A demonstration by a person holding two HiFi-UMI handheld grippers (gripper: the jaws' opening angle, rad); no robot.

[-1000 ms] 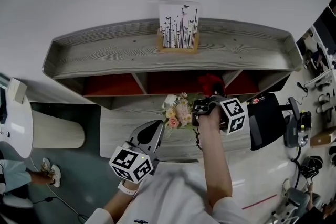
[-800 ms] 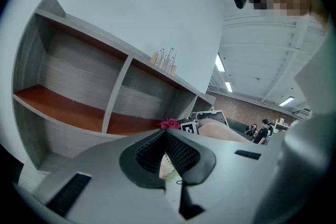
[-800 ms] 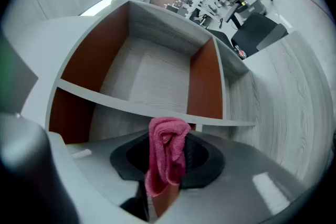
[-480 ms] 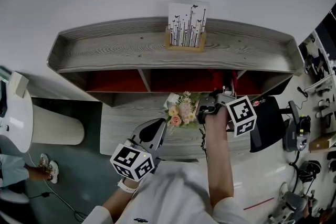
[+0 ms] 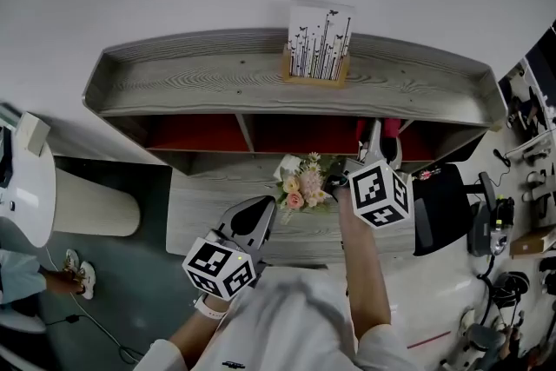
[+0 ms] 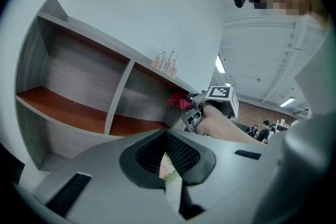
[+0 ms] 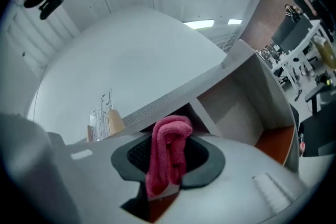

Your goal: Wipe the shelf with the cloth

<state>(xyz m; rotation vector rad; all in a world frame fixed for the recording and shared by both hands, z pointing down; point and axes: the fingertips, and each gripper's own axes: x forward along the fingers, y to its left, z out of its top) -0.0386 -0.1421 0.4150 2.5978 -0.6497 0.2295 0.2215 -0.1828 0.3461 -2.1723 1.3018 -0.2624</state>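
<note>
Lifted since a second ago, the right hand-held gripper (image 5: 375, 143) has brought the pink cloth (image 7: 169, 157) up to the mouth of the shelf's (image 5: 217, 82) right-hand compartment. Below the shelf's front edge, the left hand-held gripper (image 5: 259, 211) hangs with jaws drawn together on nothing. Just right of it stands a small bouquet (image 5: 300, 184). Further right, under the shelf's top board, the right jaws pinch the folded cloth.

Grey left gripper (image 5: 263, 206), black-and-white marker cube (image 5: 219, 268), white shirt (image 5: 287, 321)

Head view overhead; both gripper views face shelf (image 5: 200, 87).
</note>
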